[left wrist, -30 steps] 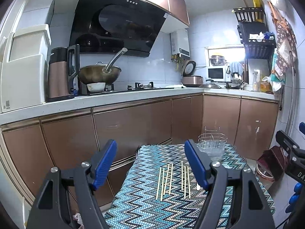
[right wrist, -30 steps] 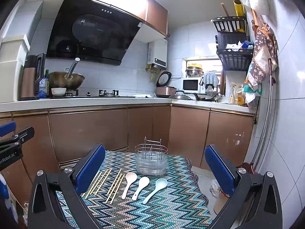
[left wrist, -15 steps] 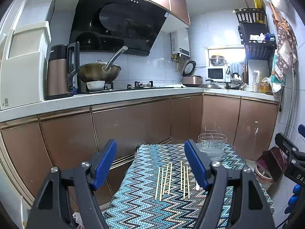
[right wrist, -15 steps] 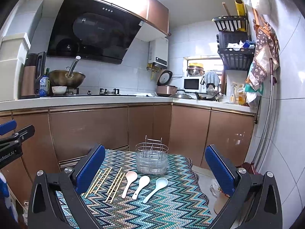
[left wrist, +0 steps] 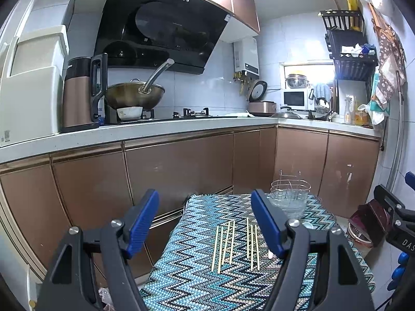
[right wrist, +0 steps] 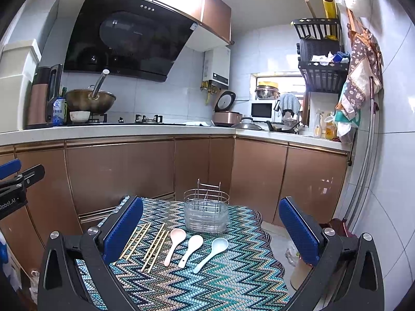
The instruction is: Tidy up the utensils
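Note:
A small table with a zigzag cloth (right wrist: 228, 280) holds several wooden chopsticks (right wrist: 153, 243), also seen in the left wrist view (left wrist: 233, 243). To their right lie a pink spoon (right wrist: 175, 243), a white spoon (right wrist: 192, 247) and a light blue spoon (right wrist: 214, 251). A wire and clear plastic utensil holder (right wrist: 206, 213) stands behind them, also in the left wrist view (left wrist: 289, 198). My left gripper (left wrist: 207, 223) is open and empty above the table's near left. My right gripper (right wrist: 211, 229) is open and empty, held above the spoons.
Brown kitchen cabinets (right wrist: 129, 171) and a white counter (right wrist: 116, 131) run behind the table. A wok (left wrist: 135, 96) and a kettle (left wrist: 80, 93) stand on the counter. A tiled wall (right wrist: 389, 181) is at the right, with clutter on the floor (left wrist: 363, 223) beside the table.
Both views have shifted very slightly; the table and utensils sit a little lower and closer. Nothing was taken hold of or let go.

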Demonstrator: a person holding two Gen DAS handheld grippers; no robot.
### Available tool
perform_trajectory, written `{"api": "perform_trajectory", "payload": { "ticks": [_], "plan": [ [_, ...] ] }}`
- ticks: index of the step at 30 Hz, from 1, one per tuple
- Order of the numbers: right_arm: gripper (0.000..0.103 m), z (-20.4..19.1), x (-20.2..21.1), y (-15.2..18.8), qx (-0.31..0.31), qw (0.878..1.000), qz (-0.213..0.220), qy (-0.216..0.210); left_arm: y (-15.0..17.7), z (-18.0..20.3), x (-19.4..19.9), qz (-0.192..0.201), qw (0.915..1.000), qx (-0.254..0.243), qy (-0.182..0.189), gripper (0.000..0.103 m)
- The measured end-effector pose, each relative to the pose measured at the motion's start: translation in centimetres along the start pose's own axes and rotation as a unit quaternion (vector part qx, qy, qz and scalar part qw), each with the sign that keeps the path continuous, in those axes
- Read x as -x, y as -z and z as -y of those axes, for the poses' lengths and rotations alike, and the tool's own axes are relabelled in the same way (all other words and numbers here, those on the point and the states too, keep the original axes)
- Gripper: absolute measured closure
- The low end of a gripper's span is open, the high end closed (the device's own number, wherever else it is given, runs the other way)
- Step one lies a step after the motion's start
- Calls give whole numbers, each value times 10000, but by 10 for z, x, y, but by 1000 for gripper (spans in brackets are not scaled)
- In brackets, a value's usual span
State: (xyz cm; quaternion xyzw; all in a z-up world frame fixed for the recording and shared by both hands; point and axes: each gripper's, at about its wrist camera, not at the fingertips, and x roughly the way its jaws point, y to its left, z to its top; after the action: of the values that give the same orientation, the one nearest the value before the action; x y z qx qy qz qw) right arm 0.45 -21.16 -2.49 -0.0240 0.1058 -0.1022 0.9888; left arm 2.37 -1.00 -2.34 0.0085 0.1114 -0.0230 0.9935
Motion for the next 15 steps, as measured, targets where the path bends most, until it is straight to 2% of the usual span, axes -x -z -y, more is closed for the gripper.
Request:
{"api": "perform_trajectory", "payload": {
  "ticks": [15],
  "plan": [
    [0,1,-25,14,4,9997,-260,-25,10,1,-24,-176,9998,-15,26,31]
  ]
}}
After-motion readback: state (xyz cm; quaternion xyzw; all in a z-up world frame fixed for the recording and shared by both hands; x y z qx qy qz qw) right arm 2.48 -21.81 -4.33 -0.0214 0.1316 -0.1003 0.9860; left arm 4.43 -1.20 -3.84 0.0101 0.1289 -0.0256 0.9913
